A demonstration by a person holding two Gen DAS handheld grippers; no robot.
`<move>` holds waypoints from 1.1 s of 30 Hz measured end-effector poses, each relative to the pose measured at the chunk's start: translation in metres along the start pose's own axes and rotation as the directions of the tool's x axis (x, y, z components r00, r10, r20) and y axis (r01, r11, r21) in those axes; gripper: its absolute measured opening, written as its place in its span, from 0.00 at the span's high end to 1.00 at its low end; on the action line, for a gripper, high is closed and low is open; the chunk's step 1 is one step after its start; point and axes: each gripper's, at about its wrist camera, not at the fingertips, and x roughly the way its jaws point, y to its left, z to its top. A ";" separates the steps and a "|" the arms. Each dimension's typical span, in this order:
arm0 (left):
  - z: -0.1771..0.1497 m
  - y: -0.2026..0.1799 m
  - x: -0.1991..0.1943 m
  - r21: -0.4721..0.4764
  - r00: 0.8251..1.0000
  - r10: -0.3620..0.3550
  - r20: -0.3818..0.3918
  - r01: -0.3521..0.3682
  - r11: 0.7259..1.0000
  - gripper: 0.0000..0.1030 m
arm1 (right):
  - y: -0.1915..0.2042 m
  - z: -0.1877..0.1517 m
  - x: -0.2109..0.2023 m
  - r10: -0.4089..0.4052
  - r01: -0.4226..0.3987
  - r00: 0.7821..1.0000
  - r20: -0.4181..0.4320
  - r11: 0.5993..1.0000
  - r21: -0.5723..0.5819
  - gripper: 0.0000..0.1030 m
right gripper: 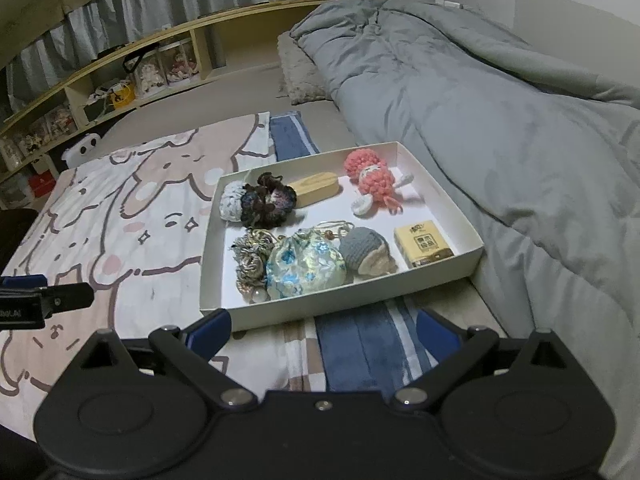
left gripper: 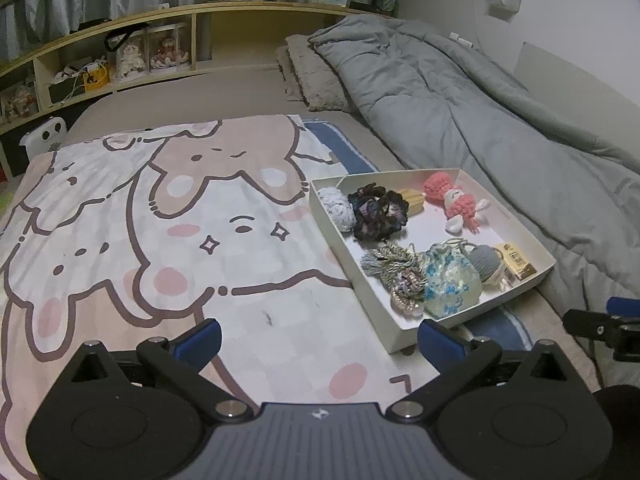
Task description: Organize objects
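On the bed [left gripper: 224, 92], a grey duvet [right gripper: 500, 128] is bunched along the right and a cartoon blanket [left gripper: 132, 220] is spread flat at the left. Between them, partly on the blanket, sits a shallow white box [right gripper: 224, 276], and that box holds everything I have to sort.

Inside it, largest first: a blue-flowered pouch [right gripper: 306, 266], a dark scrunchie [right gripper: 266, 202], a pink knitted doll [right gripper: 374, 184], a wooden block [right gripper: 316, 192], a grey knitted piece [right gripper: 366, 250], a small tan carton [right gripper: 424, 246], a pale yarn ball [right gripper: 232, 202], and a tangle of cord and beads [right gripper: 250, 258]. All are loosely mixed, several touching.

My left tool [left gripper: 318, 338] is spread wide over the blanket, near the box's front corner, with nothing between its pads. My right tool [right gripper: 322, 330] is also wide open and empty, just short of the box's near wall.

I judge the job barely begun: nothing lies outside the box, the blanket is bare of items, and every piece remains to be picked and placed.
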 end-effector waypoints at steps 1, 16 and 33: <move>-0.001 0.000 0.000 0.001 1.000 0.003 0.000 -0.003 1.000 0.00 | 0.000 0.000 -0.001 -0.008 0.008 1.000 0.006 1.000 -0.003 0.03; -0.009 0.002 0.001 0.003 1.000 0.025 0.007 -0.025 1.000 0.00 | 0.002 -0.004 0.004 -0.010 0.010 1.000 -0.006 1.000 0.001 0.03; -0.010 0.000 -0.001 0.011 0.999 0.032 0.015 -0.032 0.999 0.00 | 0.002 -0.005 0.004 -0.017 0.017 1.000 -0.010 1.000 0.001 0.03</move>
